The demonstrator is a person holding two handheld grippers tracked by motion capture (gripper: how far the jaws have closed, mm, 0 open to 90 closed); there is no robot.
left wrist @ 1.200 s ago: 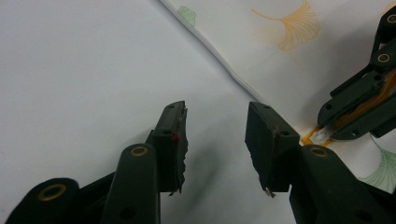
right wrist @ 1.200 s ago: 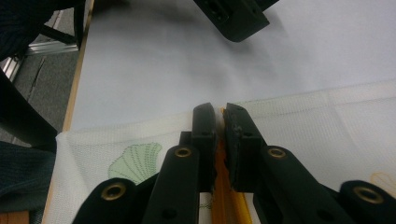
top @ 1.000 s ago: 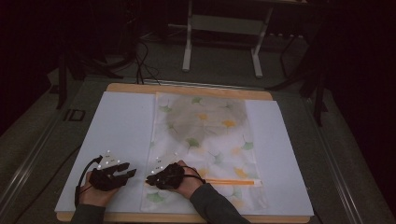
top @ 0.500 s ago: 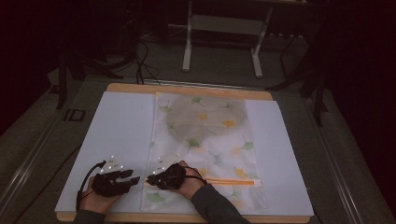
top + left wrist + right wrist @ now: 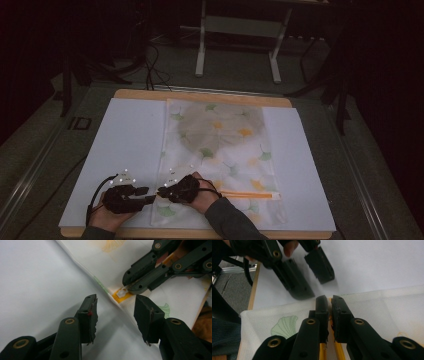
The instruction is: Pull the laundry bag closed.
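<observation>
Two grippers are met at the near left corner of a mesh bag (image 5: 220, 160) that lies flat on the white surface (image 5: 125, 145), floral-printed, with an orange zipper (image 5: 247, 194) running along its near end; the right gripper (image 5: 329, 305) is pinched nearly shut on the white zipper pull (image 5: 122, 293) at the very end of the orange track, as is seen in the left gripper view; the left gripper (image 5: 115, 307) stands wide just beside the bag's corner, its jaws having just been opening, and nothing is held between them, only bare surface and the bag's edge lying below. The step in hand is judged to be the working of the zipper, with the pull already caught and the bag not yet anchored; whether the zipper is being opened or closed cannot be told. For the next move the bag's corner would probably have to be clamped by the left gripper, close to the pull, so that the fabric is kept taut; the pull could then be drawn along the track without the thin mesh bunching or sliding on the smooth surface.
</observation>
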